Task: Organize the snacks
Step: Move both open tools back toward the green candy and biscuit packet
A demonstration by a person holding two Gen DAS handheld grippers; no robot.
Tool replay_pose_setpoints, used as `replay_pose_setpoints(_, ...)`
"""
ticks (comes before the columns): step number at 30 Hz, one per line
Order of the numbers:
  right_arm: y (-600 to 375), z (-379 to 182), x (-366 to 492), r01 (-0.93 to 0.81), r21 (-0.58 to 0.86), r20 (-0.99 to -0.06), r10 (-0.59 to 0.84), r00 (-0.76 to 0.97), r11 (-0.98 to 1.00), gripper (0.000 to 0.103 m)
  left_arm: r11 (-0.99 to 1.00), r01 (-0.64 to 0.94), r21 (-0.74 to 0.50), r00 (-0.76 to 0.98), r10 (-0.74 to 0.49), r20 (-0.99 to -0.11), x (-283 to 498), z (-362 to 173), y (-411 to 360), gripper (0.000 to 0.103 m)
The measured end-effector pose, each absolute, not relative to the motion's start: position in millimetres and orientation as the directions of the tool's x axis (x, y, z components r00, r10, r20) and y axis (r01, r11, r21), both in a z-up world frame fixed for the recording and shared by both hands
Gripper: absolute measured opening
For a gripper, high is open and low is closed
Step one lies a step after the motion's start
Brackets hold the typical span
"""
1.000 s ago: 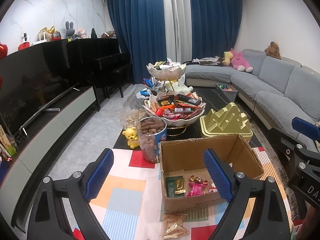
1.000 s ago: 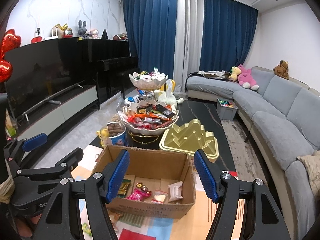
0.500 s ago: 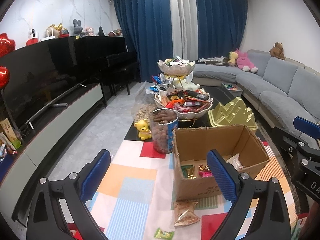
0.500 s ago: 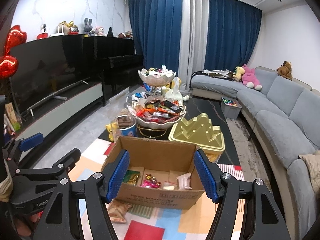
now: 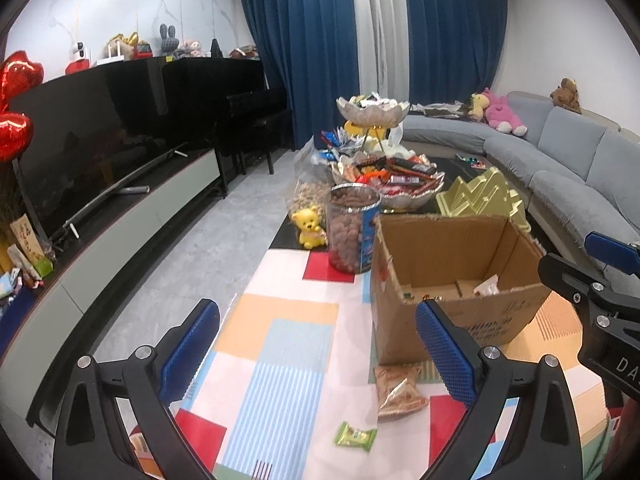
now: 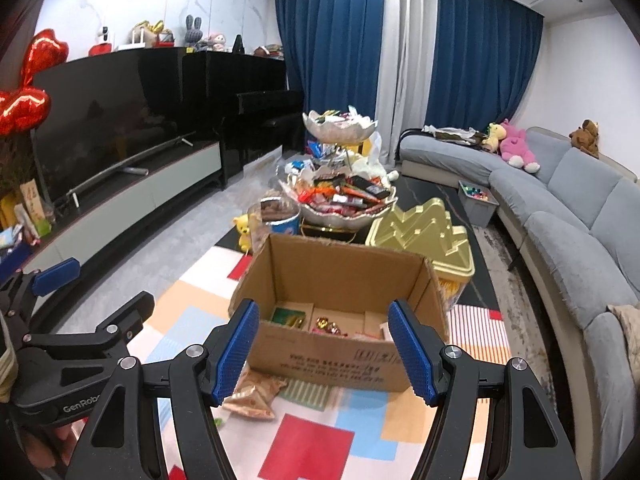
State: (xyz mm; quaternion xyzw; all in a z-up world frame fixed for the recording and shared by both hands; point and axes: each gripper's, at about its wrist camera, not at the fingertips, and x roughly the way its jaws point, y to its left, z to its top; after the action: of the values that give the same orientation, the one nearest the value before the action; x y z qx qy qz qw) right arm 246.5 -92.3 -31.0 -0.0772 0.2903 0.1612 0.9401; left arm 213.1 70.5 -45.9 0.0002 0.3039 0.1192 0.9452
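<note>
Pulled back and lower than a second ago: more of the near table edge now in both views, two loose packets newly exposed. Left hand-held gripper [image 5: 318, 352] spread wide, jaws having just been opening, nothing between them. Right hand-held gripper [image 6: 326, 346] at a medium gap, jaws also just opened a little, empty, framing the near wall of the cardboard box [image 6: 320, 356] without touching it.

Box open-topped and divided into compartments, some wrapped snacks already inside; likely the sorting target. Tan snack bag [image 5: 400, 390] flat on the table just in front of the box's near wall; small green packet [image 5: 355, 436] nearer the table's front edge, apart from the bag. Both probably awaiting pickup, hence the open jaws.

Beyond the box: clear jar of nuts [image 5: 352, 228] at its far left corner, yellow bear figure [image 5: 308, 226] beside the jar, tiered snack bowl [image 5: 390, 184] and gold tray [image 5: 486, 200] further back.

Table covered with a colour-block cloth [image 5: 288, 344]. Grey sofa on the right, television unit on the left, blue curtains at the far wall.
</note>
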Motion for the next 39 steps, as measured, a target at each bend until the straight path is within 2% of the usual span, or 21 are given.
replay_pose_setpoints(1, -92, -34, 245, -0.349, -0.053, -0.572, 0.258, 0.779, 0.936, 0.077, 0.972, -0.224, 0.075, 0.784, 0.226, -0.578, 211, -50, 71, 0.1)
replay_pose_setpoints(3, -89, -40, 243, -0.353, -0.052, -0.58, 0.26, 0.772, 0.934, 0.078, 0.971, -0.226, 0.082, 0.778, 0.23, -0.585, 208, -57, 72, 0.1)
replay_pose_setpoints(17, -76, -88, 234, -0.409, -0.024, -0.66, 0.293, 0.692, 0.912, 0.078, 0.976, -0.213, 0.039, 0.726, 0.184, -0.663, 187, -111, 79, 0.1)
replay_pose_setpoints(39, -69, -135, 249, -0.415, 0.046, -0.761, 0.301, 0.575, 0.909, 0.078, 0.991, -0.126, 0.038, 0.69, 0.115, -0.715, 178, -162, 71, 0.099)
